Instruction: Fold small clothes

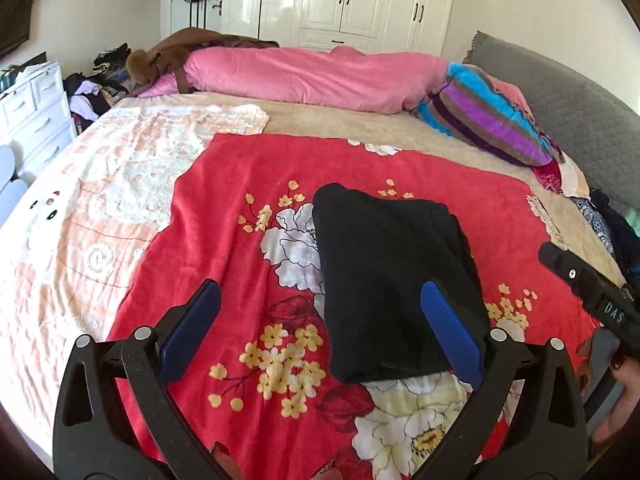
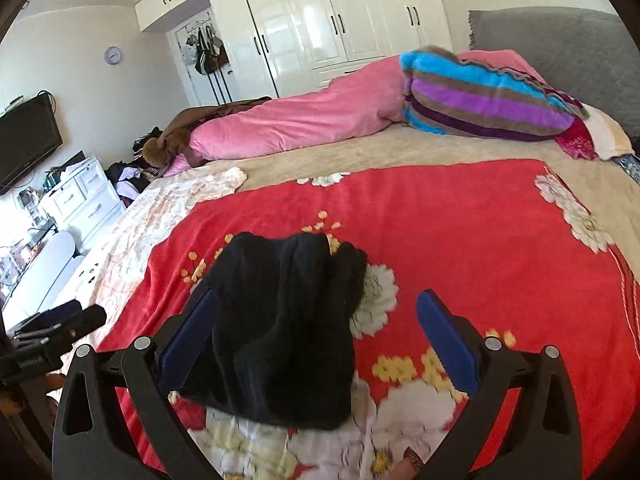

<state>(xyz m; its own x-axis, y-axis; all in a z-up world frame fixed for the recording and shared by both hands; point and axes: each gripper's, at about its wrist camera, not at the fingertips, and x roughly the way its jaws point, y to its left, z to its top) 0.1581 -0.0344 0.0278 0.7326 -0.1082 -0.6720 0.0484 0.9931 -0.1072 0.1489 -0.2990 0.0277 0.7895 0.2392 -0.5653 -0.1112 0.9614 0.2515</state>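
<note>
The right gripper point(image 2: 320, 320) is hovering with jaws spread wide above the folded black garment point(image 2: 280, 328), which is lying on the red floral blanket point(image 2: 460, 232) at 6 o'clock.

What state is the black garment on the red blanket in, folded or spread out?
Folded. The black garment lies as a compact, thick bundle with layered edges on the red floral blanket, not laid flat; neither gripper's jaws touch it.

One folded black garment point(image 1: 384, 276); one red floral blanket point(image 1: 248, 184); two claws point(image 1: 320, 320) point(image 2: 316, 328); one striped pillow point(image 1: 492, 116)
</note>
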